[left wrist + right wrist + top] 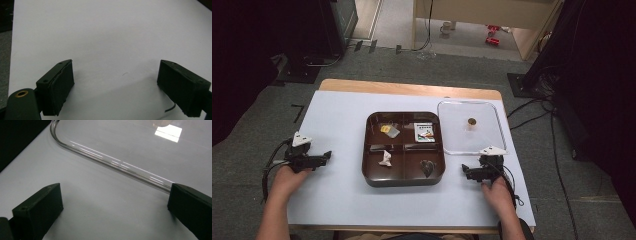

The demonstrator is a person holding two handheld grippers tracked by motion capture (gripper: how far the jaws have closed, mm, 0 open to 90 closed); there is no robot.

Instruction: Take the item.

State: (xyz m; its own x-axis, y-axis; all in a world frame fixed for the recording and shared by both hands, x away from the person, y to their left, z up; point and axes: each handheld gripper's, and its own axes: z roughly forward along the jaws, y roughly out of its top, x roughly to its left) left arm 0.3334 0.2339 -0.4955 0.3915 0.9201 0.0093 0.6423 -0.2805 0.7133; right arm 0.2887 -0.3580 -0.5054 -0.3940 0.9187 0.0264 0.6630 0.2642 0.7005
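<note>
A dark brown tray [368, 150] with four compartments sits mid-table on the white sheet. Its far-left compartment holds a yellow piece in a clear wrapper [388, 130], and the far-right one a small printed packet [425, 132]. A crumpled white bit [385, 159] lies near left and a dark heart-shaped piece [427, 168] near right. My left gripper [314, 160] [116, 75] rests left of the tray, open over bare sheet. My right gripper [476, 171] [115, 197] is open just in front of the clear lid [470, 140] [130, 147].
The clear lid carries a small brown knob [471, 121] and lies to the right of the tray, touching its side. The white sheet [337, 125] covers most of the wooden table [407, 89]. Cables trail from both grippers toward the table's front edge.
</note>
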